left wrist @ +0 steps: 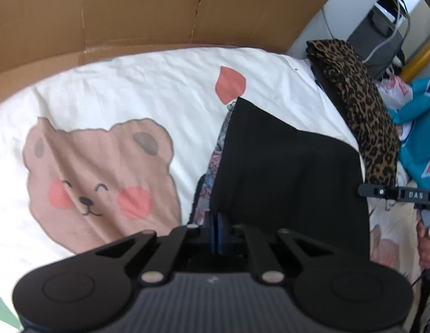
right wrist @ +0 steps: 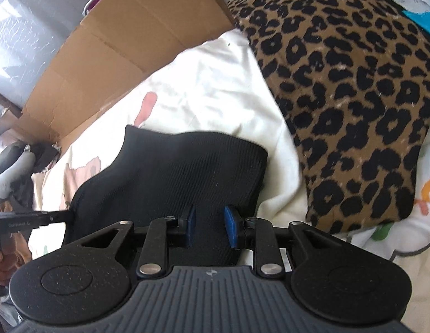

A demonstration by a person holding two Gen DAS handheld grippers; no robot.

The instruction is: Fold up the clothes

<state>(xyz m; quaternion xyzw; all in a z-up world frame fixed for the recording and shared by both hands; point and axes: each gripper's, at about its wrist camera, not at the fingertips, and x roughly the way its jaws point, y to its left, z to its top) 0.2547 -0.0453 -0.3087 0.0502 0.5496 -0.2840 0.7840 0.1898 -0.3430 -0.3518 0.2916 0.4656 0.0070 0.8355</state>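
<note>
The left gripper (left wrist: 217, 231) is pinching the near edge of the black cloth (left wrist: 284, 172) at 6 o'clock, jaws pressed together. The cloth is lying on the bear sheet (left wrist: 104, 172). At 3 o'clock, the leopard cloth (left wrist: 361, 105) is sitting beside it. The right gripper (right wrist: 210, 227) is hovering over the black cloth, jaws spread apart.

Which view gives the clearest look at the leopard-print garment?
The right wrist view: the leopard-print garment fills the upper right of the frame, its spots sharp, lying on the white bedding. The left wrist view shows it only as a narrow, distorted strip at the right edge, beyond the black garment.
</note>
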